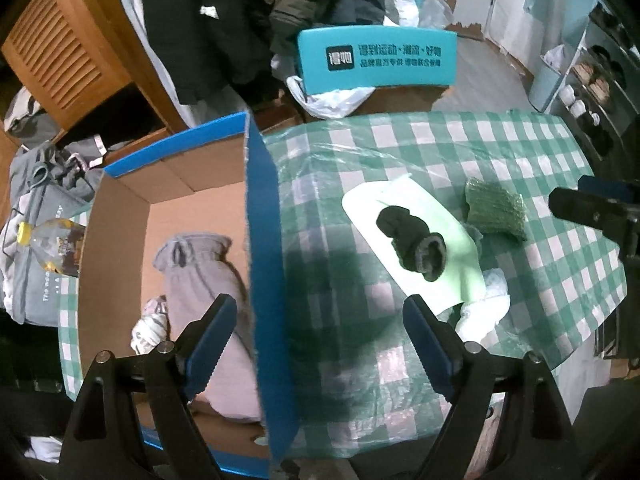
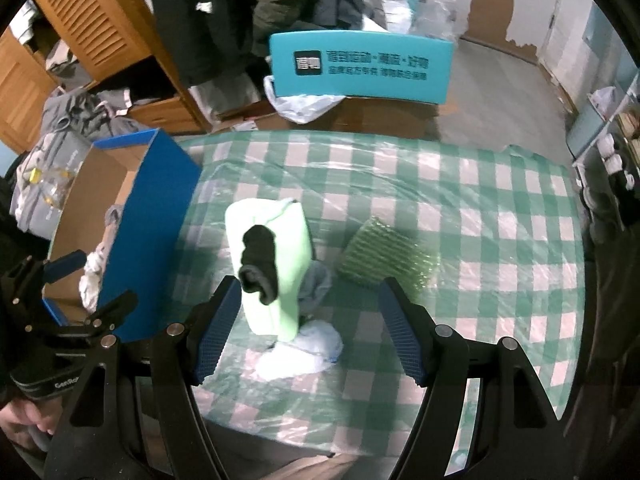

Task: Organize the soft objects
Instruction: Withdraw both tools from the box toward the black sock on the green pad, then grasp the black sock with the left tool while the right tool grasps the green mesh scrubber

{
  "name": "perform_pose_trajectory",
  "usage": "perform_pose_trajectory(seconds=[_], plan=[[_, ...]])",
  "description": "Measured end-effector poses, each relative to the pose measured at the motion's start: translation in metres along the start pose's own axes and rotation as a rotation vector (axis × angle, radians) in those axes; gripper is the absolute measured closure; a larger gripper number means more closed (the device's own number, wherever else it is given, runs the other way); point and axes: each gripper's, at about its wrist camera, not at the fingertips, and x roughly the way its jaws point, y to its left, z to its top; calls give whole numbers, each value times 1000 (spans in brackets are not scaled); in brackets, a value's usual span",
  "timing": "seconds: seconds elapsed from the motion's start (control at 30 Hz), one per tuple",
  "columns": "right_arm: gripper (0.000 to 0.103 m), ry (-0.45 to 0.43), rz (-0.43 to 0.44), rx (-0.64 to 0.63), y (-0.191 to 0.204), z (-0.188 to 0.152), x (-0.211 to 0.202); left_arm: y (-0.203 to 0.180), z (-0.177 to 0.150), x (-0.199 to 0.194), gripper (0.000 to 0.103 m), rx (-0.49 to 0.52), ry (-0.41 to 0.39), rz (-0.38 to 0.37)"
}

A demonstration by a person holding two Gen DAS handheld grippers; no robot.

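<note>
Checked tablecloth [image 2: 480, 208] holds soft things waiting for the box [image 1: 264, 264]; both grippers, left [image 1: 320, 344] and right [image 2: 308, 328], hang spread and empty.

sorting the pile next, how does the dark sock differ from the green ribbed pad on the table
The dark sock is near black and rolled into a lump; the green ribbed pad is flat and squarish. The sock lies on top of a pale green cloth; the pad rests directly on the checked tablecloth. Neither is held.

Cluttered home rm: coats [image 2: 224, 20] hung by a louvred wooden wardrobe [image 2: 92, 28], checked tablecloth [image 2: 480, 208] laid, shoe rack [image 1: 596, 92] seen at the side.
</note>
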Motion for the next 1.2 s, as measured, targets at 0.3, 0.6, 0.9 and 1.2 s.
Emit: perform_pose_trajectory(seconds=[0.3,0.6,0.9,1.2], plan=[[32,30,-31,55,-31,-6,15,-13,5,20,17,-16,49,-28],[32,65,-53,89,-53,-10,35,-32,15,41,17,-9,85,-40],[32,98,-64,116,-71,-7,65,-44,30,66,17,-48,118,-79],[32,120,-59,105,-76,1,87,-45,43,87,17,-98,149,-106]])
